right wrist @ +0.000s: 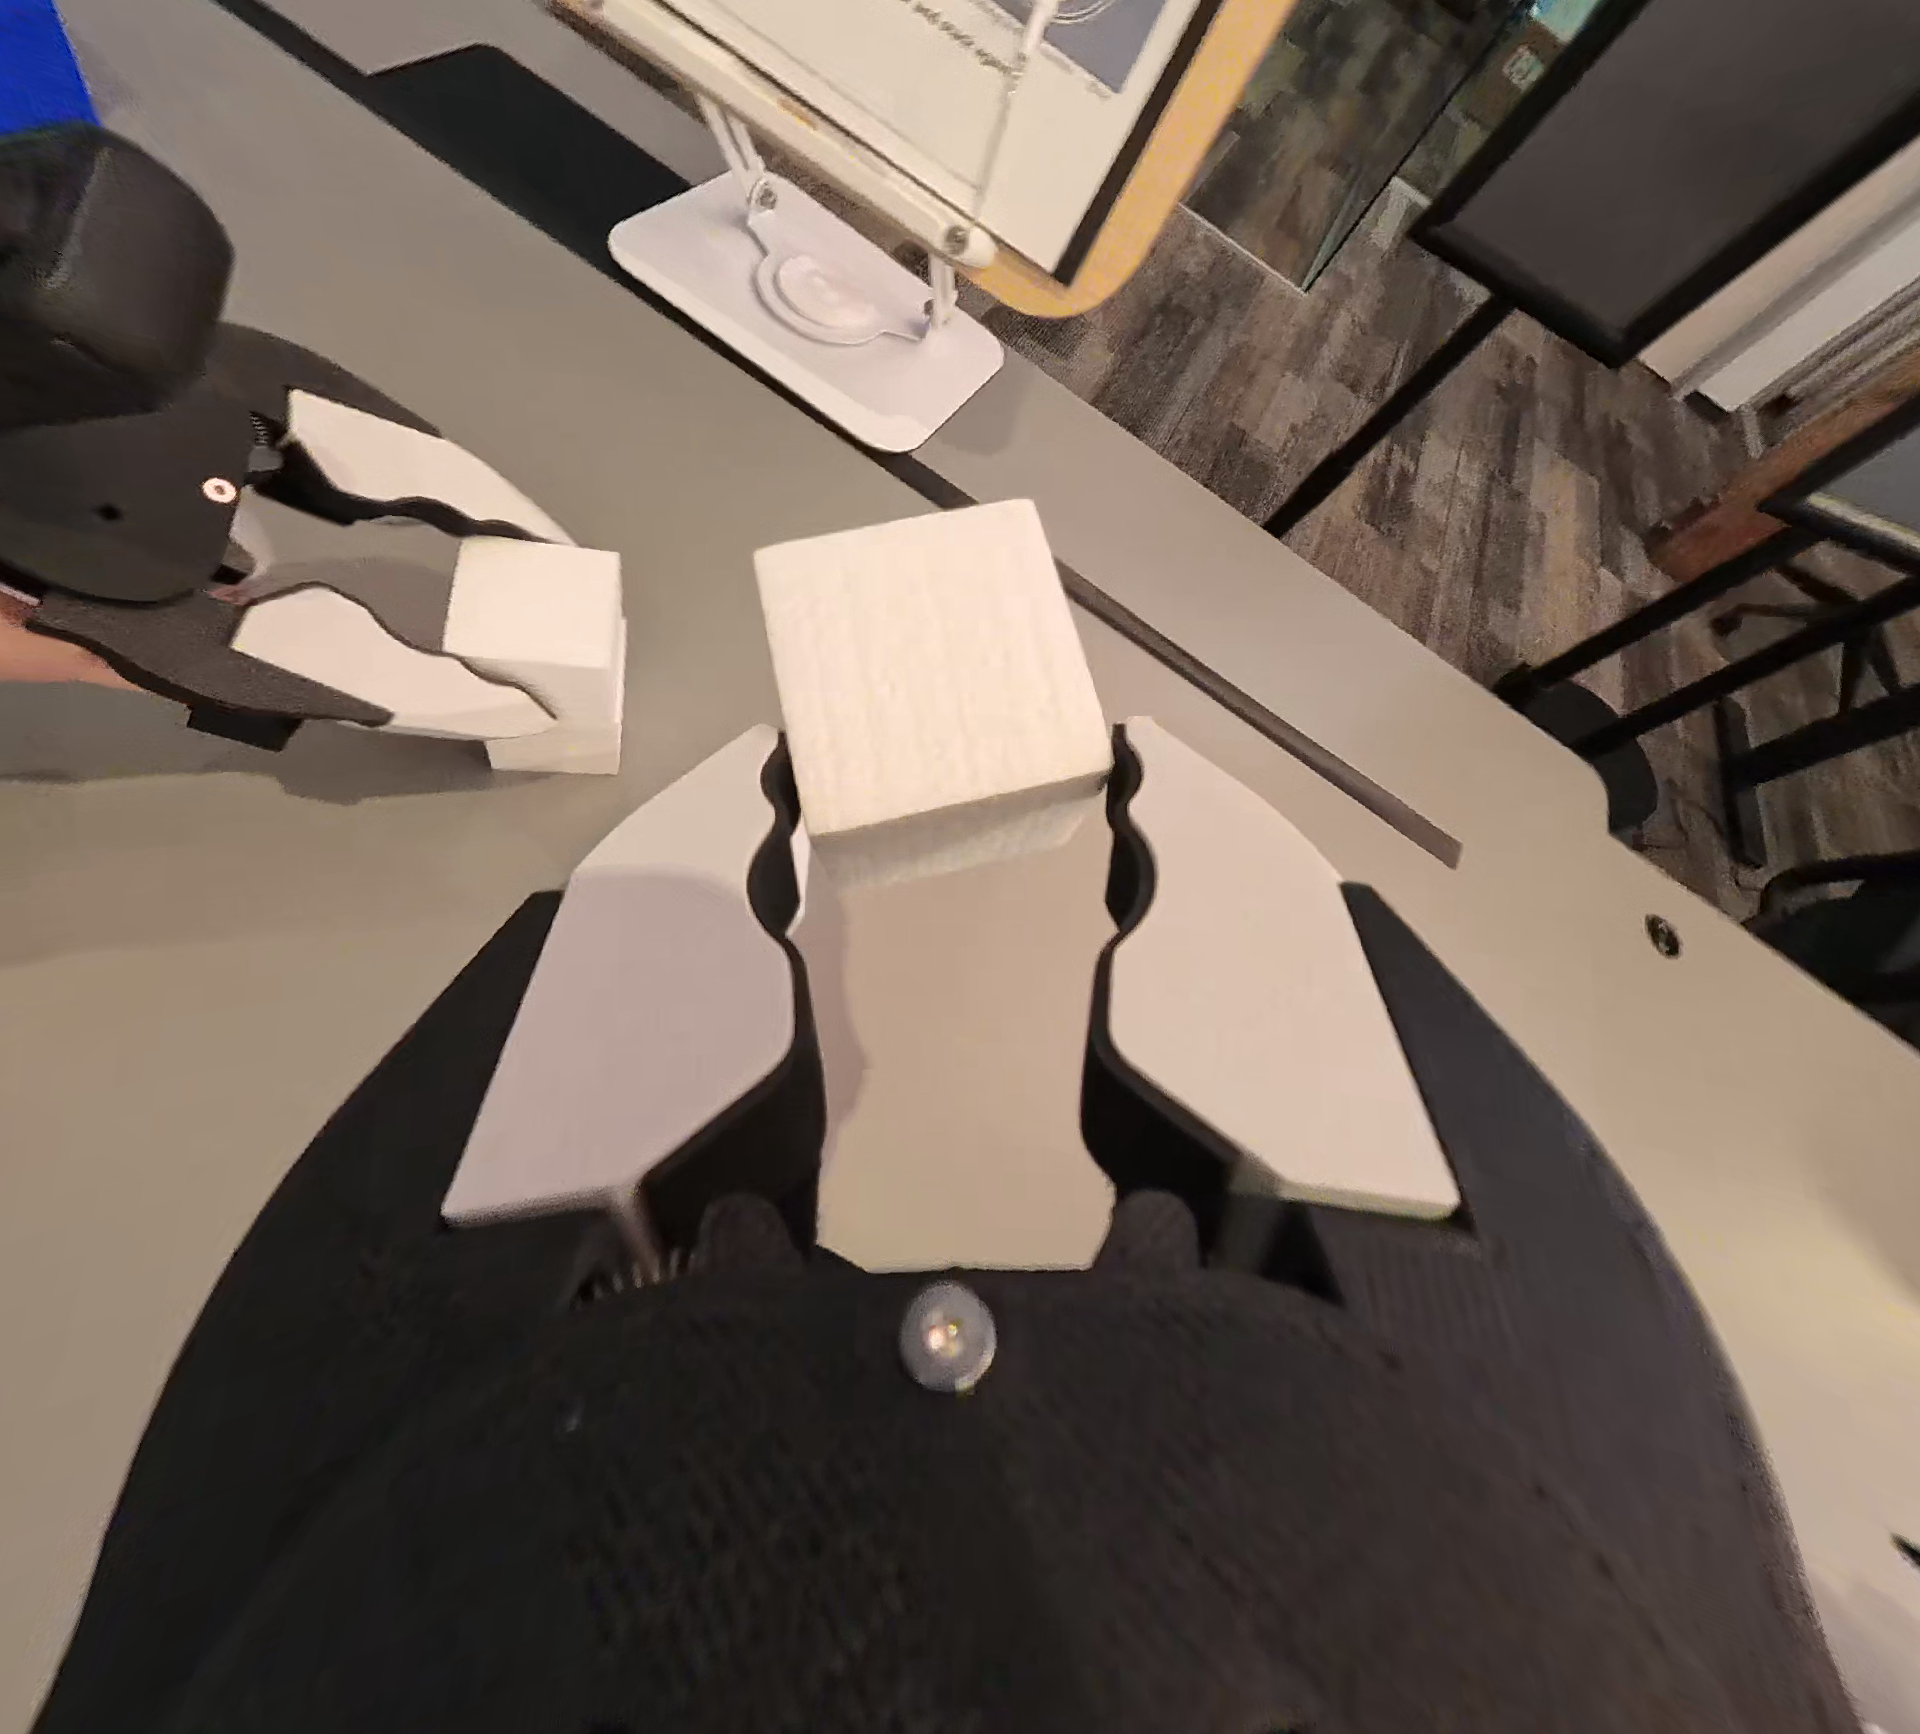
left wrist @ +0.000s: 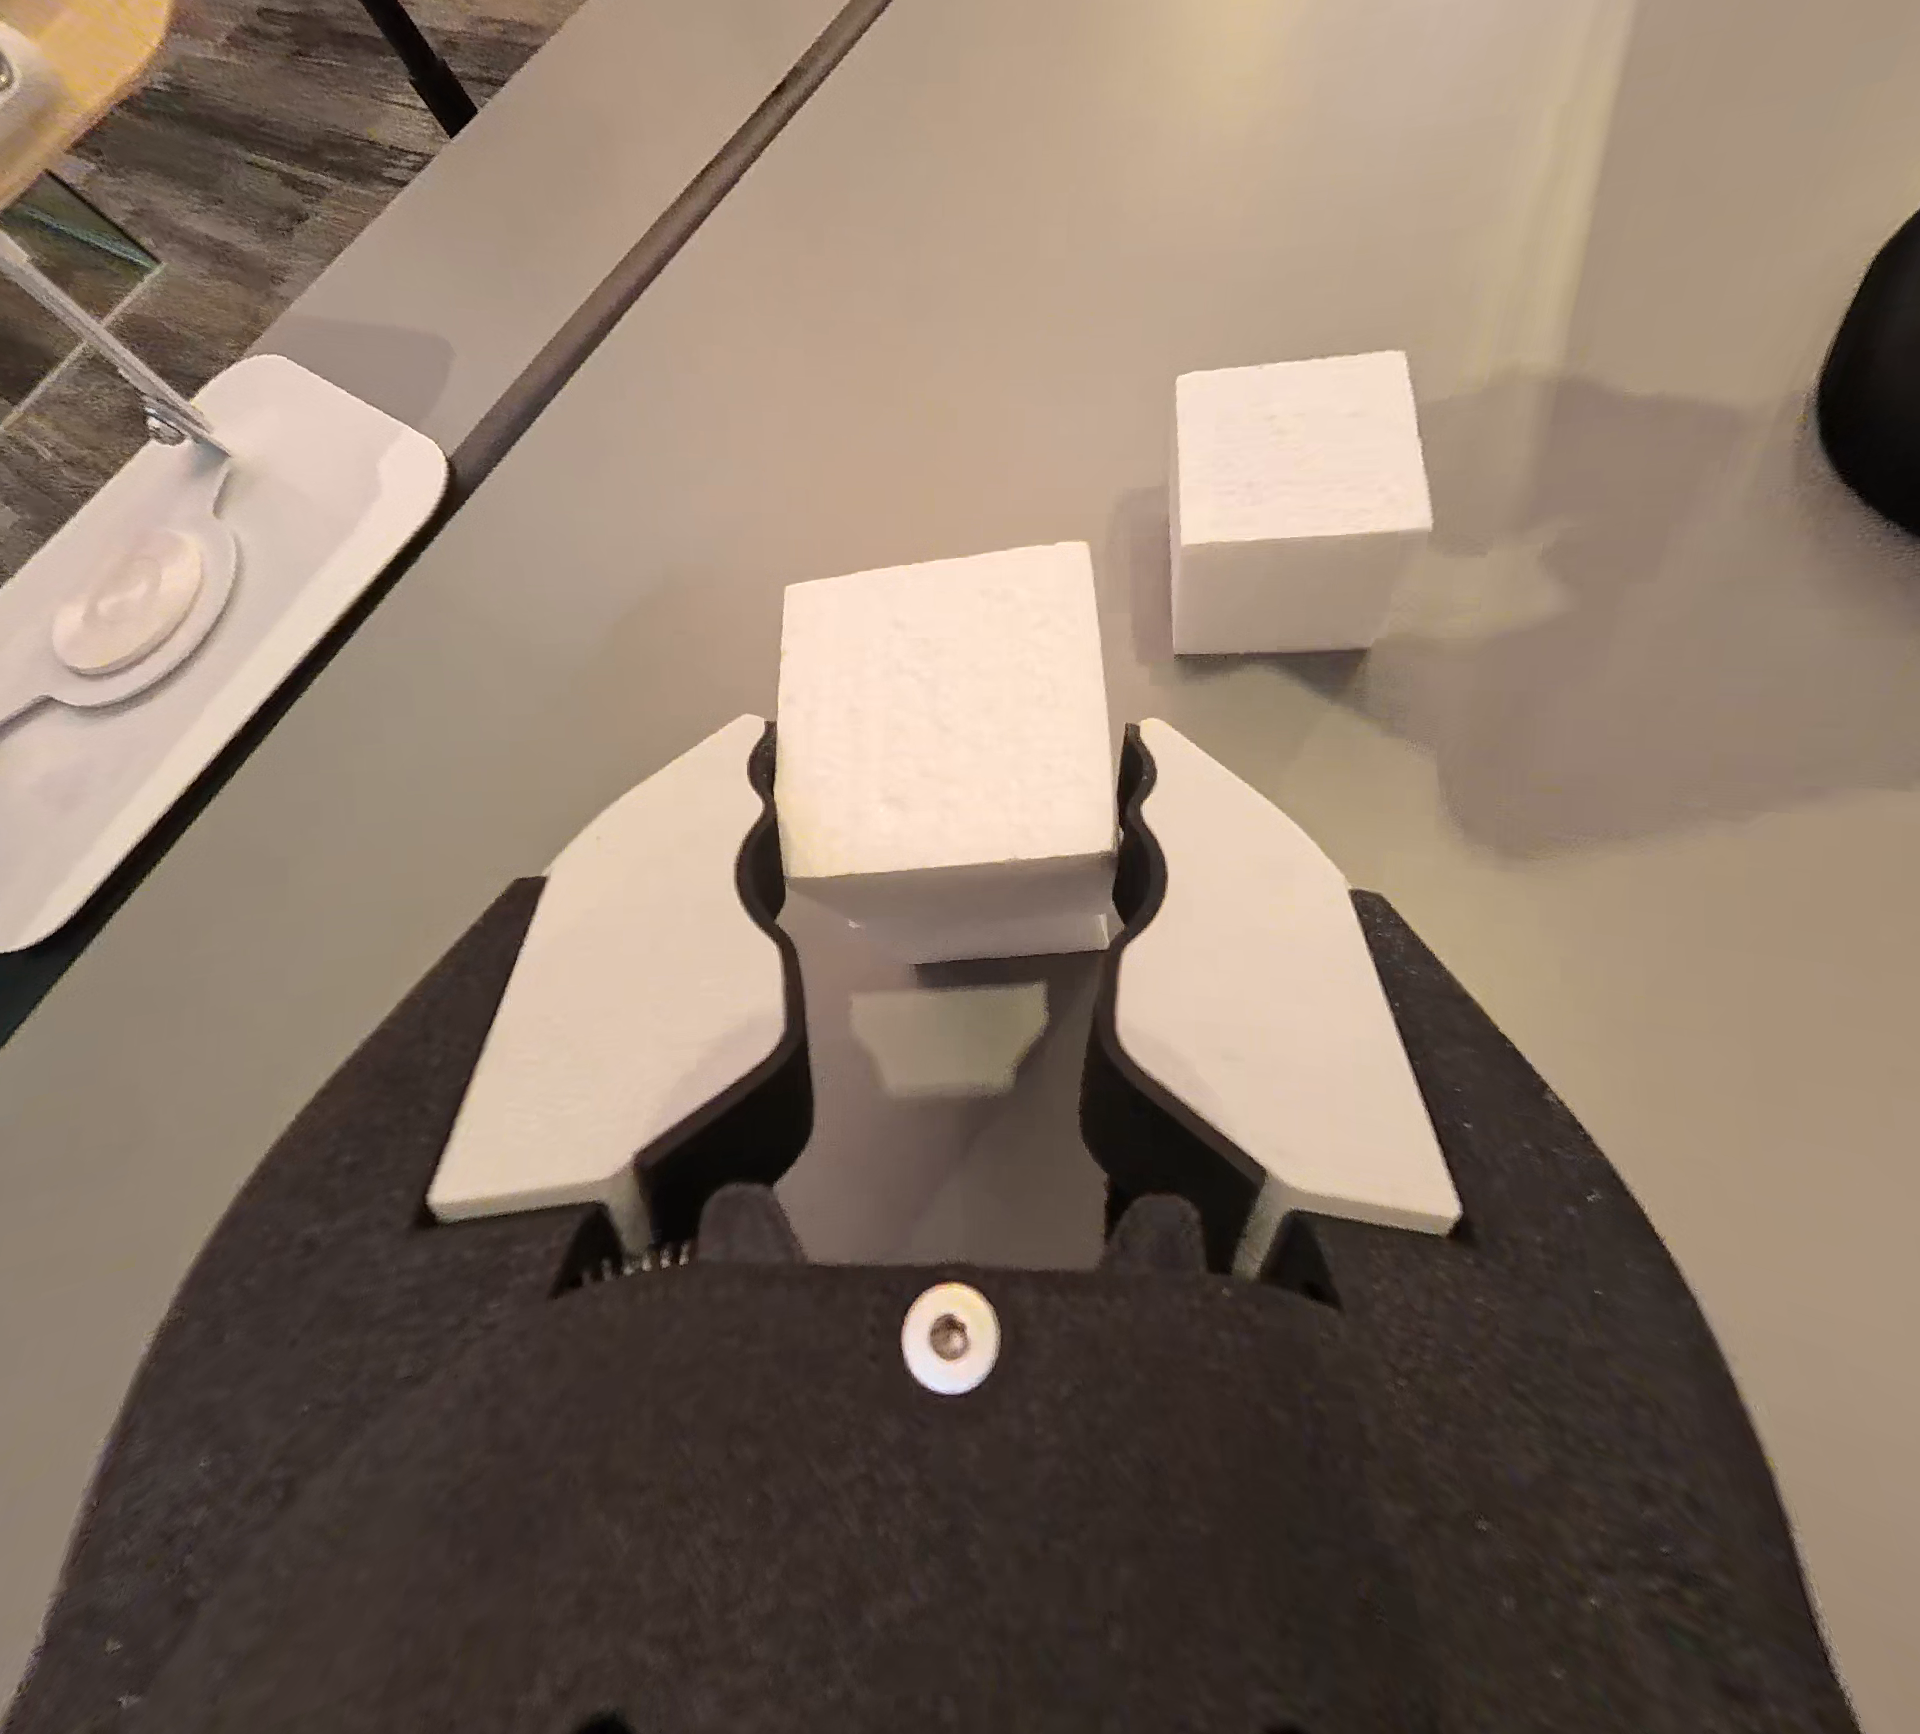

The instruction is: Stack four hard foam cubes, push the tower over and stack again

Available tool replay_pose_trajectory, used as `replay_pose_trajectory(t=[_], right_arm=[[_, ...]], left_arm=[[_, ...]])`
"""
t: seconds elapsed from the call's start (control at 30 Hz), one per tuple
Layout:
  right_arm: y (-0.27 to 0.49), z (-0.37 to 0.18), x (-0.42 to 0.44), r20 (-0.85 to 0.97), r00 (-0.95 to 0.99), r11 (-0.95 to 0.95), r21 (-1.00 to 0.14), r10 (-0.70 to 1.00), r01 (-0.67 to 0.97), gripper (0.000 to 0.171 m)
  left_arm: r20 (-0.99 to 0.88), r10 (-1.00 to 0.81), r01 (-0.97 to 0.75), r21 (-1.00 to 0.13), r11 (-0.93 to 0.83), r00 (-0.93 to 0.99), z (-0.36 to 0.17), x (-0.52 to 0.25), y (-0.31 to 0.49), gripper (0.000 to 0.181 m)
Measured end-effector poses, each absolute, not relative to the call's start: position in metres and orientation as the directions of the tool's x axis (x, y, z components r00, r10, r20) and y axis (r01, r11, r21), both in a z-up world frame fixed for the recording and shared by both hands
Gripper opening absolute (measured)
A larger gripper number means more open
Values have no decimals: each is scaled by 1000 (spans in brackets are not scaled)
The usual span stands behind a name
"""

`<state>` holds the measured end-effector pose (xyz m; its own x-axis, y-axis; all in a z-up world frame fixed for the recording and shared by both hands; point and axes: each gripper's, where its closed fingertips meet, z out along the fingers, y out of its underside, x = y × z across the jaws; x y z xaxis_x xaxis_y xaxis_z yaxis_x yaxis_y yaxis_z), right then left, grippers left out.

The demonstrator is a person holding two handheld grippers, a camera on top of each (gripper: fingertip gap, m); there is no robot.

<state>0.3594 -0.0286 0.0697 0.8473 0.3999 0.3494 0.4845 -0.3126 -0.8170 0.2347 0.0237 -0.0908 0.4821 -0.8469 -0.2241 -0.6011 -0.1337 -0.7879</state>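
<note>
A white foam cube [left wrist: 940,708] is pinched between the fingers of the left gripper [left wrist: 945,749] and is set on top of a second cube [left wrist: 987,926], slightly askew of it, on the grey table [left wrist: 1143,230]. Another white cube [right wrist: 920,676] is clamped between the tips of the right gripper [right wrist: 951,749], apparently lifted above the table. A lone cube [left wrist: 1299,500] is seen resting on the table just right of the left gripper's pair, and a white stand base [right wrist: 810,313] is placed at the table's far edge.

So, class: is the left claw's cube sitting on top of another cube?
Yes: the cube between the left claw rests on a second cube.
</note>
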Motion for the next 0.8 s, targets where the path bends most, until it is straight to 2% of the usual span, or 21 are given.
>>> replay_pose_trajectory(t=[0.33, 0.47, 0.57, 0.8], right_arm=[[-24, 78, 301, 400, 780, -245, -793, 481, 558, 58], [-26, 74, 296, 384, 777, -246, -797, 499, 552, 58], [-26, 71, 293, 347, 784, -254, -812, 515, 526, 58], [-9, 69, 283, 174, 846, -306, -880, 505, 363, 58]], left_arm=[[-229, -834, -578, -807, -126, 502, -88, 233, 29, 62], [-295, -815, -604, -792, -83, 499, -91, 231, 32, 64], [-321, -799, -621, -780, -81, 508, -94, 232, 35, 89], [-158, -880, -549, -826, -131, 448, -69, 229, 17, 109]])
